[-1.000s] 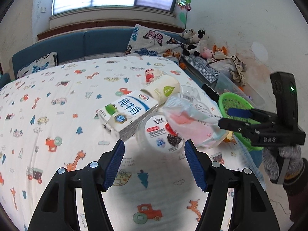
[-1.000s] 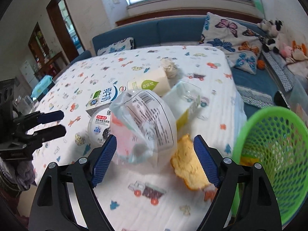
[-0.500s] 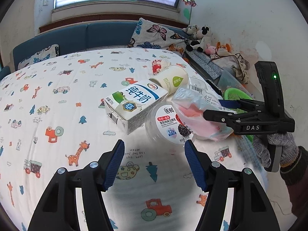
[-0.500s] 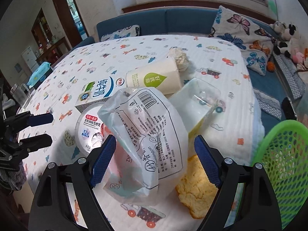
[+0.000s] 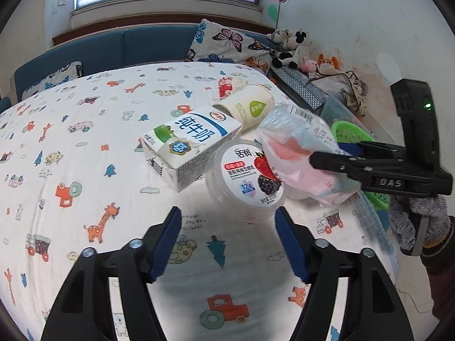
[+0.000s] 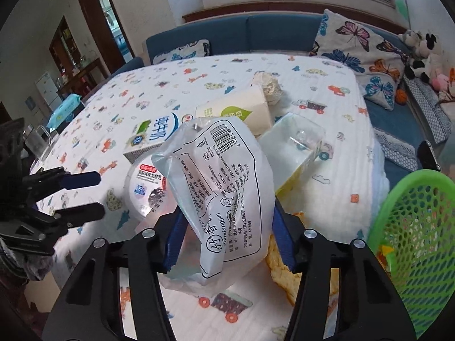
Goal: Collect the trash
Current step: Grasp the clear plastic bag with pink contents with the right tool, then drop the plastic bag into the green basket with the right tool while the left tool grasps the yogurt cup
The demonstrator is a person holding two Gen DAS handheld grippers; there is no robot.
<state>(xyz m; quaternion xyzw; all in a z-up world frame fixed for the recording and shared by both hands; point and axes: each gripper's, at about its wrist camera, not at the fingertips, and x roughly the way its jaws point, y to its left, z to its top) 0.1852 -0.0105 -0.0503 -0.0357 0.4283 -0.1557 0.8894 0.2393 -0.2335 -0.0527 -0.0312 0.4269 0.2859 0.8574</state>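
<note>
My right gripper (image 6: pixel 224 233) is closed in on a clear plastic bag (image 6: pixel 224 187) with printed text and pink inside; the bag (image 5: pixel 301 159) also shows in the left wrist view. My left gripper (image 5: pixel 227 244) is open and empty, just short of a berry yogurt cup (image 5: pixel 250 176) lying on its side. A milk carton (image 5: pixel 187 145), a paper cup (image 5: pixel 247 108), a clear plastic box (image 6: pixel 293 147) and a crumpled paper ball (image 6: pixel 268 85) lie close by. A green mesh basket (image 6: pixel 421 227) stands at the table's right edge.
A yellow bread-like piece (image 6: pixel 284 272) lies by the basket. The table wears a white cartoon-print cloth (image 5: pixel 85 142). A blue sofa with butterfly cushions (image 6: pixel 352 45) and plush toys (image 5: pixel 293 45) stands behind. A wipes pack (image 6: pixel 62 113) is at the far left.
My right gripper's fingers have closed from wide open onto the plastic bag. My left gripper has moved a little closer to the yogurt cup and stays open.
</note>
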